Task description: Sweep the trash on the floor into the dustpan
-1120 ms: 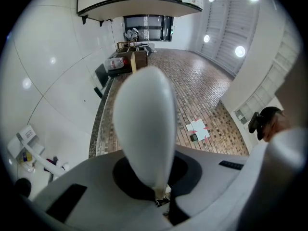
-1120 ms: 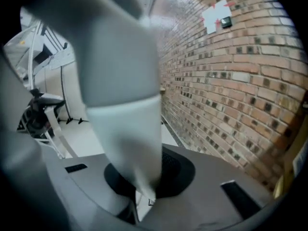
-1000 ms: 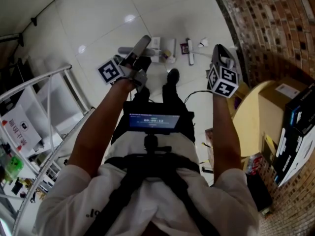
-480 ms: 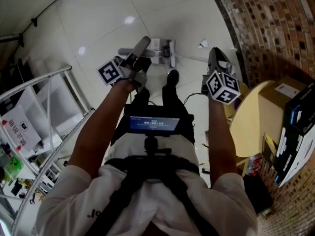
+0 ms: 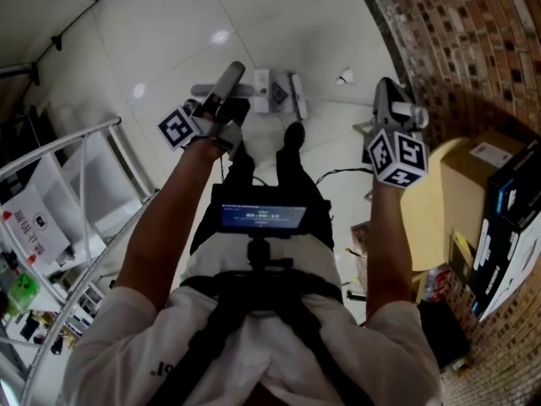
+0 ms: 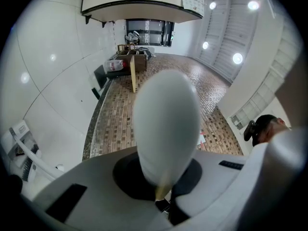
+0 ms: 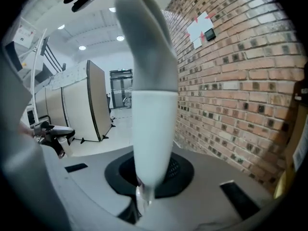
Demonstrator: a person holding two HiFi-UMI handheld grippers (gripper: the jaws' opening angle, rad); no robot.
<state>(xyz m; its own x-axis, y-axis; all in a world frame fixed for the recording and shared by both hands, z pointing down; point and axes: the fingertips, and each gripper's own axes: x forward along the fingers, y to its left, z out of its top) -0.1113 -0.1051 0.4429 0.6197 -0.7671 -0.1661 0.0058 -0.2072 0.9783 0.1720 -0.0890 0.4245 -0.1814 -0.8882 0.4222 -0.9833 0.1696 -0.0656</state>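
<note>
Pointing ahead of the left gripper (image 5: 221,106), a grey handle (image 6: 166,124) is clamped in its jaws; a pale handle (image 7: 149,129) is clamped by the right gripper (image 5: 389,100).

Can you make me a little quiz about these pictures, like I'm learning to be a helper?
1. True or false: the left gripper has its jaws shut on a handle.
2. What stands at the person's right? A: brick wall. B: window. C: sofa.
3. Fill in: the white scrap lies on the ___.
Key: 1 true; 2 A; 3 floor.
</note>
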